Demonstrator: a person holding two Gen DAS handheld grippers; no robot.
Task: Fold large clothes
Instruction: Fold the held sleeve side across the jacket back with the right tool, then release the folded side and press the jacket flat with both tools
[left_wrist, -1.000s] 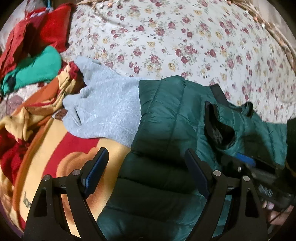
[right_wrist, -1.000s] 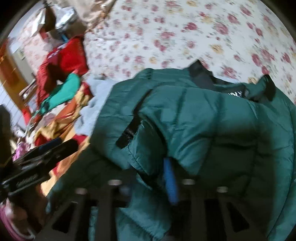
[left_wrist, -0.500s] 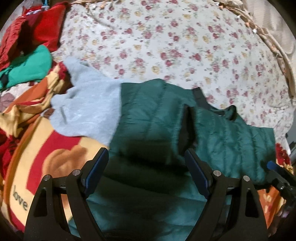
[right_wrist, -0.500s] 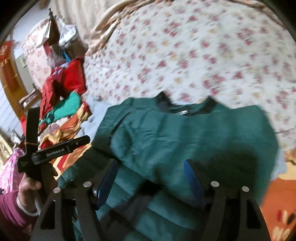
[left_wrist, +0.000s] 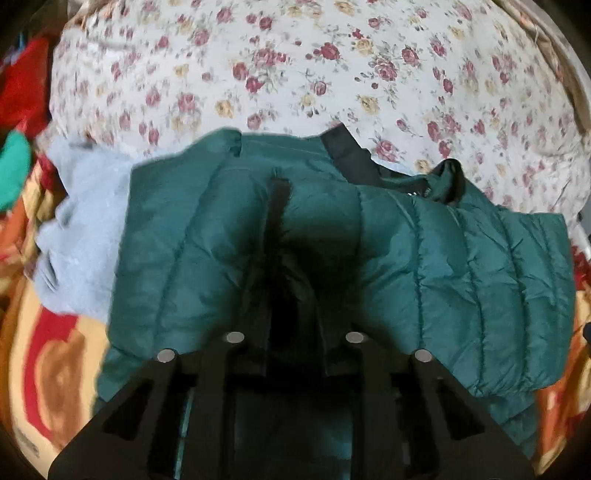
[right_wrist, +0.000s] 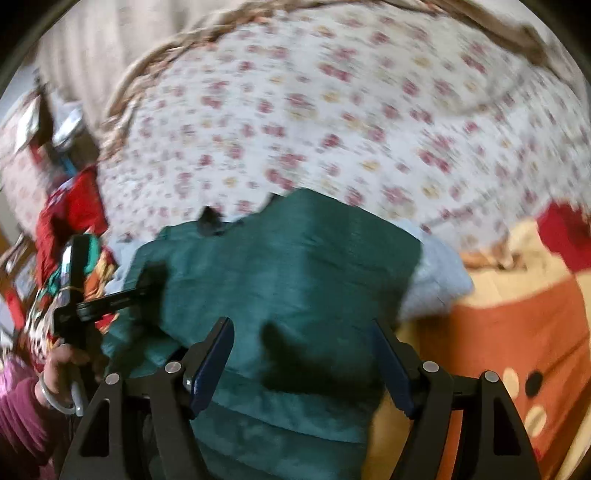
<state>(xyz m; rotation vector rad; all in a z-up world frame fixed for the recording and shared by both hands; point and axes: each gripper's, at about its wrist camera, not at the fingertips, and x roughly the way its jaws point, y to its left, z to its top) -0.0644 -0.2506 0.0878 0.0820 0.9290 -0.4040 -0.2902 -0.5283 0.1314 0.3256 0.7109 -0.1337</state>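
The left claw (left_wrist: 293, 295) is closed on the green quilted jacket (left_wrist: 424, 266), the right claw (right_wrist: 306, 365) spread empty above it, a grey sweater (left_wrist: 81, 236) partly overlapped on the floral bed (left_wrist: 295, 66).

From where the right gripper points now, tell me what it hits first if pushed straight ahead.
Most likely the green jacket. The right gripper is open and the jacket fills the space between and beyond its fingers. The flowered bedspread lies further on. The frame is blurred, so depth is uncertain.
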